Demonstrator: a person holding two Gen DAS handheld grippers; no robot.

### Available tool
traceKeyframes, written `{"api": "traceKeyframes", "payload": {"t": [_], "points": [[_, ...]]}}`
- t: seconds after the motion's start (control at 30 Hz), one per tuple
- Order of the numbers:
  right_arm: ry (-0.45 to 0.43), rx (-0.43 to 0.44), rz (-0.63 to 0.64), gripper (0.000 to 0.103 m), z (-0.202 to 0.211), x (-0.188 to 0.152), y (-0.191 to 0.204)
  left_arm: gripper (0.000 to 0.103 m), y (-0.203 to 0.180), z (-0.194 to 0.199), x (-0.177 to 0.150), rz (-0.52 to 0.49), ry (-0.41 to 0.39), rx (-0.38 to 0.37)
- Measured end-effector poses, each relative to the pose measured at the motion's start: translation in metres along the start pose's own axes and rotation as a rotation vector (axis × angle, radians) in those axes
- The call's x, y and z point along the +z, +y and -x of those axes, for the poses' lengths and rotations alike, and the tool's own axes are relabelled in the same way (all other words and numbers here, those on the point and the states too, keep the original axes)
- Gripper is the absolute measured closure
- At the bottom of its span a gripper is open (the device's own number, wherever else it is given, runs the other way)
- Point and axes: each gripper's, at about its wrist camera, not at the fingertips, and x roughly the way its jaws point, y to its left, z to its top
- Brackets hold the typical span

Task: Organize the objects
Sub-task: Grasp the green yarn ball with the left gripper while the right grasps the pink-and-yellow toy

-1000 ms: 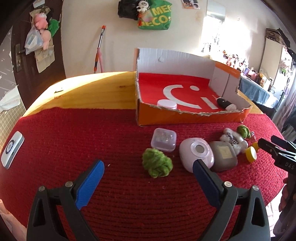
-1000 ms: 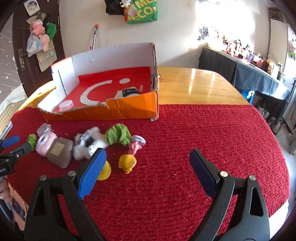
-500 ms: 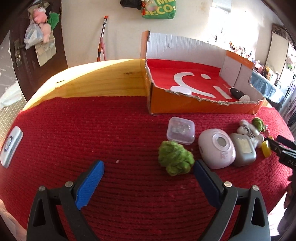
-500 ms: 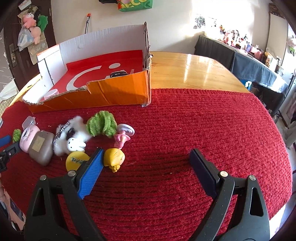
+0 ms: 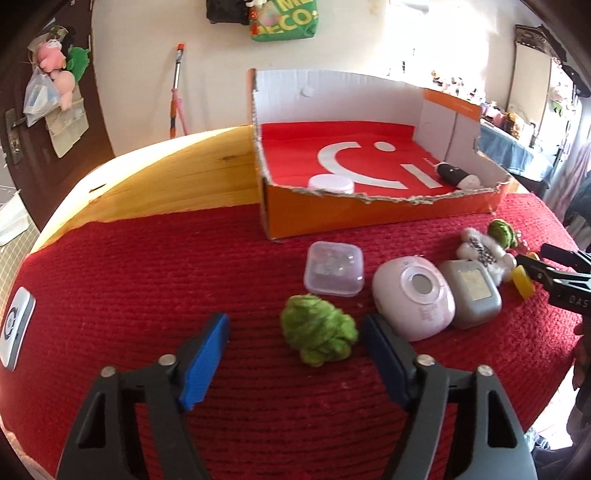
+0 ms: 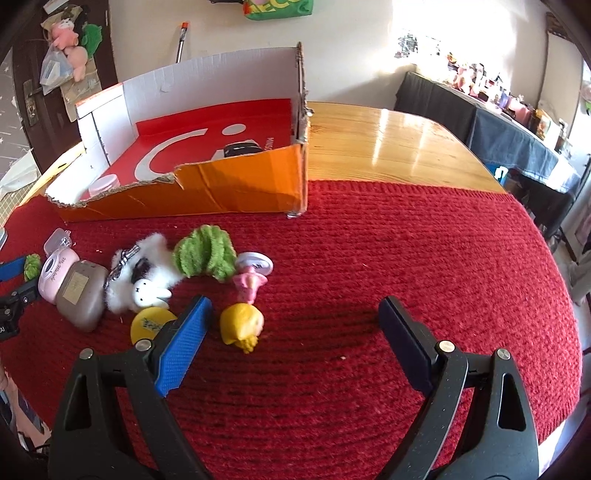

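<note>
Left wrist view: green letters "ECO" can be read on the green bag (image 5: 283, 20) hanging on the wall behind the cardboard box (image 5: 373, 212); the far tool's black body (image 5: 565, 282) shows the letters "OAS". The box floor is red with a white smile mark. The left tool (image 5: 295, 341) stands wide open, holding nothing; the green yarn ball (image 5: 317, 339) lies on the red knitted mat (image 5: 147, 280) between its blue pads, close to the right-hand pad, contact unclear. In front of the box sit one clear plastic case (image 5: 334, 267), one pink round device (image 5: 413, 297) and one grey pouch (image 5: 471, 293) touching it. Inside the box: one white lid (image 5: 330, 183) and one black-and-white object (image 5: 458, 176). A white remote (image 5: 16, 328) lies far left of the box on the mat.

Right wrist view: the right tool (image 6: 291, 319) is wide open and empty. One yellow figurine (image 6: 242, 326) lies in front of the box, just beside the tool's blue pad (image 6: 181, 347); one yellow disc (image 6: 149, 324) sits just the other side of that pad. Nearer the box lie one white plush rabbit (image 6: 142, 275), one green fuzzy piece (image 6: 205, 253) and one pink figure (image 6: 251, 275). The pink device carries script too small to read. The wooden table (image 6: 388, 147) shows bare to the right of the box.
</note>
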Motion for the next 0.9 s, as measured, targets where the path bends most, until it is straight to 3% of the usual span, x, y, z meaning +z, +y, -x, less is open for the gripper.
{"api": "traceKeyframes", "payload": {"t": [0.17,0.23,0.3,0.37,0.43,0.5,0.9], "points": [[-0.015,0.033,0.005,0.022,-0.001,0.001,0.004,0.044,-0.002,0.002,-0.001,-0.004,-0.011,-0.033],[-0.025,0.034,0.009,0.033,-0.001,0.002,0.005,0.048,-0.003,0.001,-0.001,-0.003,-0.018,-0.039],[-0.033,0.036,0.013,0.040,-0.001,0.001,0.005,0.059,-0.003,0.002,-0.001,0.001,-0.026,-0.048],[-0.043,0.046,0.024,0.052,0.000,0.000,0.006,0.070,-0.004,0.003,-0.001,0.005,-0.031,-0.059],[-0.061,0.057,0.040,0.076,0.002,-0.002,0.009,0.070,-0.005,0.003,-0.001,0.009,-0.034,-0.057],[-0.068,0.074,0.045,0.083,0.003,-0.003,0.009,0.071,-0.007,0.003,-0.002,-0.002,-0.039,-0.048],[-0.118,0.139,0.027,0.083,0.032,0.004,0.008,0.071,-0.011,0.028,0.006,-0.010,-0.109,-0.059]]}}
